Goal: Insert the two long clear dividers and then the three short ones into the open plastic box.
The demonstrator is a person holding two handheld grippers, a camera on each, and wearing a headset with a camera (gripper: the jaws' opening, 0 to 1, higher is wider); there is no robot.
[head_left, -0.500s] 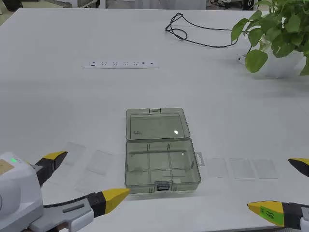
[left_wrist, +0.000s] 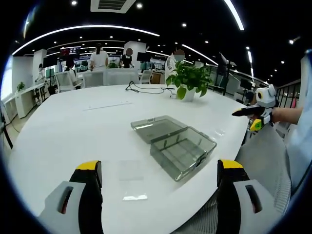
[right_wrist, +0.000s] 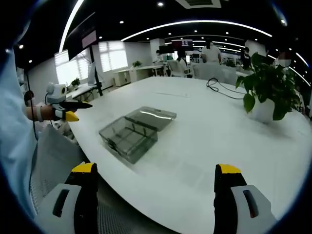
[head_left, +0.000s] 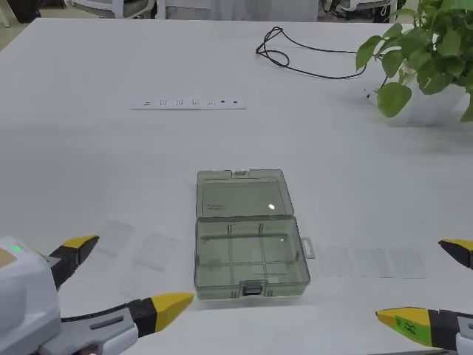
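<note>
The open smoky plastic box (head_left: 251, 260) lies in the middle of the white table, its lid (head_left: 240, 194) folded back flat behind it. Faint grid lines show inside the box. Two clear sheets (head_left: 154, 251) lie to its left and three smaller clear sheets (head_left: 373, 262) in a row to its right. My left gripper (head_left: 138, 271) is open near the front edge, left of the box, holding nothing. My right gripper (head_left: 412, 281) is open at the front right, also with nothing in it. In the left gripper view the box (left_wrist: 183, 148) sits ahead between the jaws, with a clear sheet (left_wrist: 131, 170) nearer.
A white power strip (head_left: 188, 103) lies further back on the table. A black cable (head_left: 295, 55) loops at the far side, and a potted plant (head_left: 429, 52) stands at the back right. People stand in the office behind the table.
The head camera has tipped a little, so the whole scene sits lower. Both grippers stay open near the front edge; the box and sheets have not moved.
</note>
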